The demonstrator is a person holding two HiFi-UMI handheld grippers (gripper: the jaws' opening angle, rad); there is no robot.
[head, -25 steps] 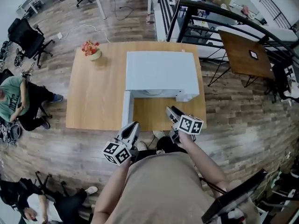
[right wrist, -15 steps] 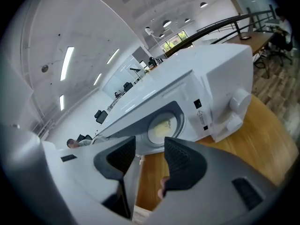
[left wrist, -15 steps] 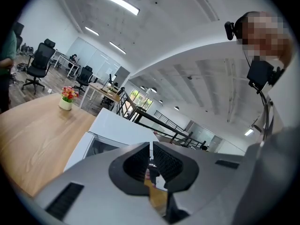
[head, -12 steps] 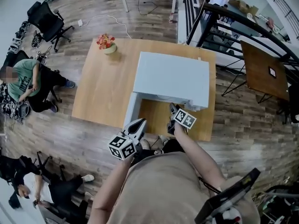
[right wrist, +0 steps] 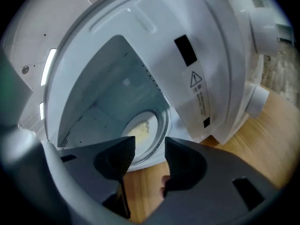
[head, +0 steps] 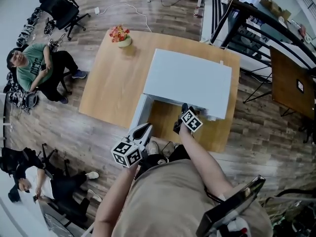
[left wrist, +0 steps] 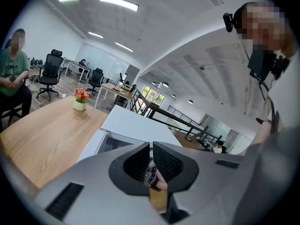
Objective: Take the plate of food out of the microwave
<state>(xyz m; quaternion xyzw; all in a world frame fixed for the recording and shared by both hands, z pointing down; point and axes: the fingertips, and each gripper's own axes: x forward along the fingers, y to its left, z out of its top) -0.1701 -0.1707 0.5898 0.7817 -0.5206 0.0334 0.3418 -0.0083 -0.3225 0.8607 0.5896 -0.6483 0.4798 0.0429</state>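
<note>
The white microwave (head: 190, 83) stands on the wooden table (head: 111, 88) with its door (head: 138, 114) swung open to the left. Inside, the right gripper view shows a plate of pale food (right wrist: 139, 130) on the turntable. My right gripper (head: 183, 108) hangs low just in front of the opening. It (right wrist: 150, 153) is open, aimed at the plate, with nothing between the fingers. My left gripper (head: 145, 128) hovers off the table's near edge beside the door, apart from it. Only a thin slit shows between its jaws (left wrist: 151, 159), and it holds nothing.
A small vase of flowers (head: 120, 35) sits at the table's far left corner. People sit on the floor at the left (head: 37, 68). A black railing (head: 247, 14) and a brown side table (head: 291, 78) stand to the right. A control panel and knobs (right wrist: 255, 100) flank the microwave opening.
My right gripper has dropped and moved in toward the microwave's opening. The left gripper has sunk slightly by the door. The head view has shifted.
</note>
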